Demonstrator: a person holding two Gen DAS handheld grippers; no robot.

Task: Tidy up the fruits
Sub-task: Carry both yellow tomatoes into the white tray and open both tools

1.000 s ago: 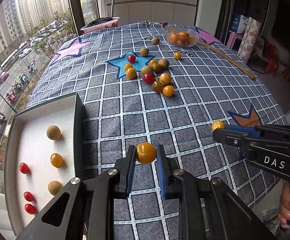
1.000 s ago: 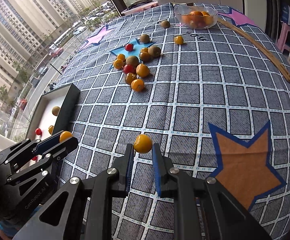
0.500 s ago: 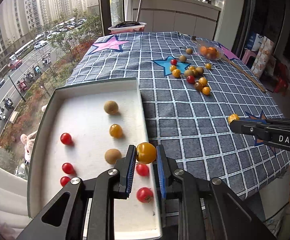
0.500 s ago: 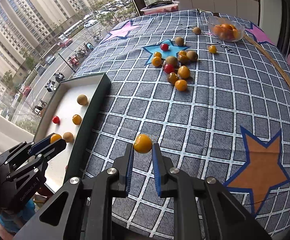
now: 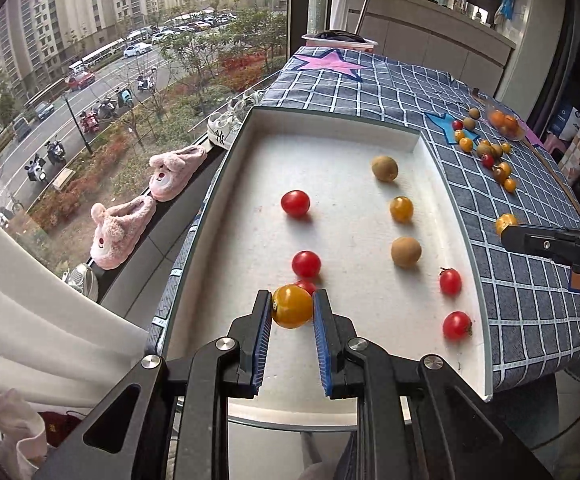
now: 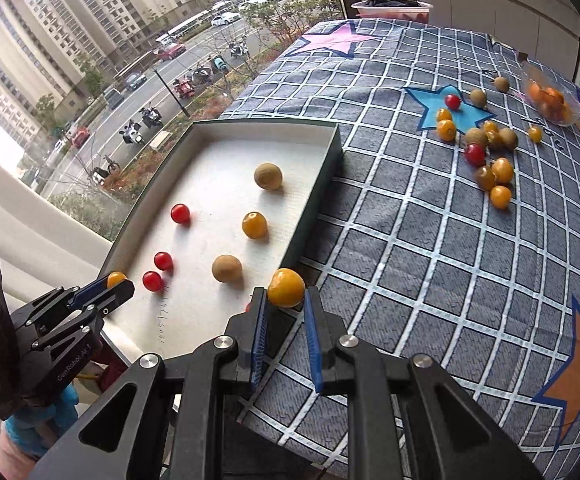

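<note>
My left gripper (image 5: pixel 292 307) is shut on a yellow tomato (image 5: pixel 292 306) and holds it over the near part of the white tray (image 5: pixel 330 128). In the tray lie red tomatoes (image 5: pixel 295 203), a yellow tomato (image 5: pixel 401 209) and two brown fruits (image 5: pixel 406 252). My right gripper (image 6: pixel 285 295) is shut on another yellow tomato (image 6: pixel 286 287) at the tray's right wall (image 6: pixel 314 204); it also shows in the left wrist view (image 5: pixel 506 224). A heap of loose fruits (image 6: pixel 486 152) lies on the checked cloth further back.
A glass bowl of orange fruits (image 6: pixel 550 100) stands at the far right. A pink-rimmed container (image 6: pixel 390 8) sits at the table's far edge. The tray is at the table's window-side edge, with slippers (image 5: pixel 162 176) on the sill below.
Both grippers have swung left toward the tray with their tomatoes held. The left one now hangs over the tray's near part; the right one has reached the tray's right wall.
</note>
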